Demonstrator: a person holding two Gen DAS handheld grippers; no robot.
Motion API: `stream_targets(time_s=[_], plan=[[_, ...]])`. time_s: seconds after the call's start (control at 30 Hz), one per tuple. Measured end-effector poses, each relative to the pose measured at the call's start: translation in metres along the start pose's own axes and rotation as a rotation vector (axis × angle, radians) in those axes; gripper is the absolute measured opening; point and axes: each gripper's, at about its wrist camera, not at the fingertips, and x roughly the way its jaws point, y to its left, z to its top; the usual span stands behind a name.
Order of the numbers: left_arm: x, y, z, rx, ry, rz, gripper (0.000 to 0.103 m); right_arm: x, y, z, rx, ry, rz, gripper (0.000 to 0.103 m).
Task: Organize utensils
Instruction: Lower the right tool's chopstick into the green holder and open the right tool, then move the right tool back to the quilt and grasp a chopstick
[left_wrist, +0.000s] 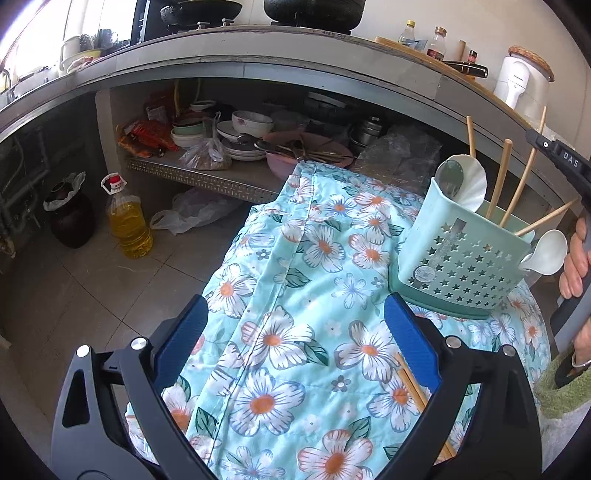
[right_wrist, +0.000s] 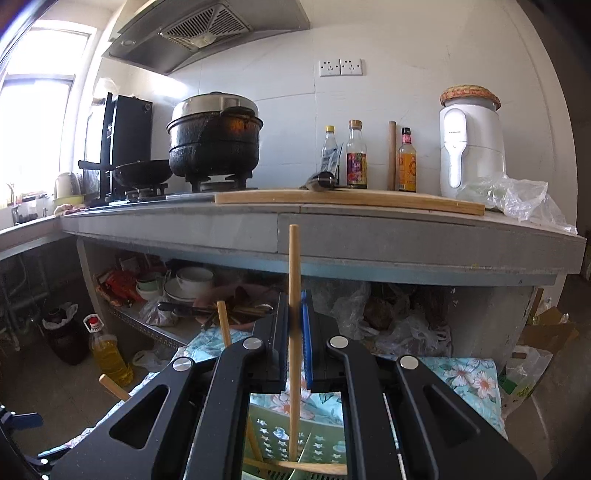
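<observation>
A mint-green perforated utensil holder stands on a floral cloth at the right. It holds several wooden chopsticks and two white spoons. A pair of chopsticks lies on the cloth by my left gripper's right finger. My left gripper is open and empty above the cloth. My right gripper is shut on an upright wooden chopstick above the holder. Other chopsticks stick up to its left.
A concrete counter carries a black pot, sauce bottles, a cutting board and a white appliance. The shelf below holds bowls and plates. An oil bottle and dark jar stand on the floor.
</observation>
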Motion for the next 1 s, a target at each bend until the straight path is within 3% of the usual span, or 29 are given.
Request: stream_targets(time_s=[0.1, 0.13, 0.2, 0.33, 0.67, 0.83, 1.0], plan=[[0.000, 0.003, 0.000, -0.014, -0.002, 0.020, 0.092, -0.003, -0.007, -0.002, 0.036, 0.027, 0.004, 0.012], [0.000, 0.003, 0.000, -0.016, -0.002, 0.021, 0.092, -0.005, -0.010, -0.002, 0.045, 0.034, -0.002, 0.026], [-0.001, 0.004, 0.000, -0.019, -0.002, 0.020, 0.092, -0.013, -0.015, 0.000, 0.061, 0.025, -0.003, 0.045], [0.000, 0.005, -0.001, -0.016, -0.001, 0.022, 0.092, -0.031, -0.018, 0.006, 0.058, -0.008, -0.011, 0.054], [-0.006, 0.002, -0.005, 0.000, -0.017, 0.038, 0.092, -0.091, -0.019, 0.020, 0.007, -0.086, -0.007, 0.060], [-0.012, 0.000, -0.008, 0.016, -0.041, 0.001, 0.093, -0.107, -0.015, -0.004, -0.024, 0.029, 0.062, 0.060], [-0.008, -0.001, -0.016, 0.046, -0.028, -0.017, 0.094, -0.104, -0.007, -0.056, -0.019, 0.266, 0.243, 0.060]])
